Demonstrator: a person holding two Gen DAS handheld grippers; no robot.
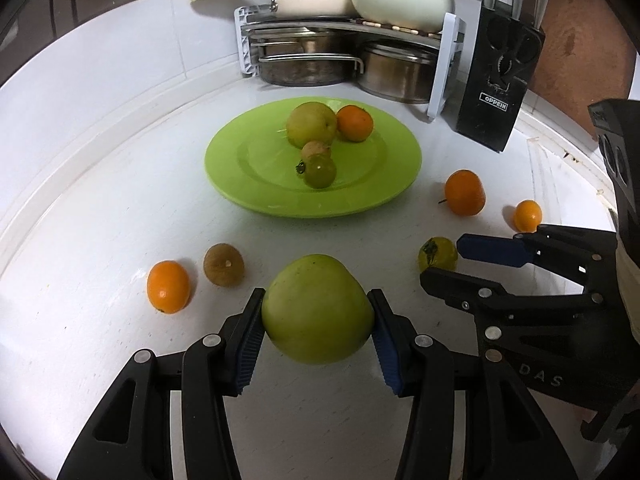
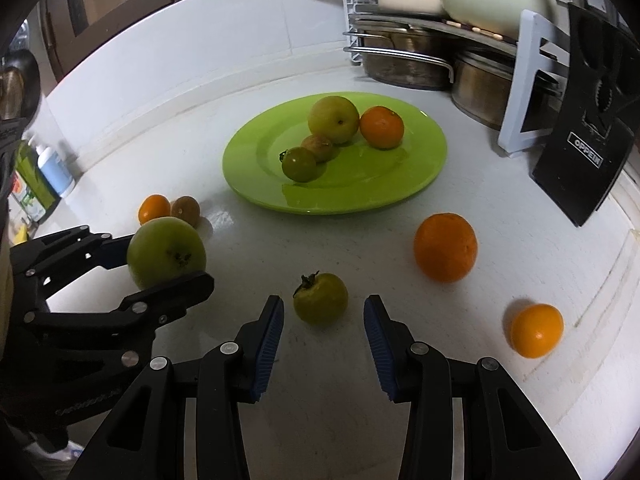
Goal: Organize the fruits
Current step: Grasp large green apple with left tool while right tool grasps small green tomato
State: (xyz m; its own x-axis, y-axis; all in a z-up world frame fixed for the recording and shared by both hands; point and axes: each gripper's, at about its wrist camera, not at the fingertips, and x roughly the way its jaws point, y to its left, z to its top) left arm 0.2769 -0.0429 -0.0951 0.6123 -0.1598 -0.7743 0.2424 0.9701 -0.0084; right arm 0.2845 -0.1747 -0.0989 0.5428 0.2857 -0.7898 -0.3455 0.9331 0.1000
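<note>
The left gripper (image 1: 318,326) is clamped on a large round green apple (image 1: 318,308), lower centre of its view; the flat lime-green plate (image 1: 248,196) lies straight ahead, upper centre. The right gripper (image 2: 323,322) — jaws apart — brackets a small green tomato-like fruit (image 2: 321,298) on the white counter (image 2: 320,248).

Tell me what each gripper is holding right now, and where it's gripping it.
The left gripper holds the green apple, pads clamped on its opposite sides. The right gripper holds nothing: it is open around the small green fruit on the counter.
</note>
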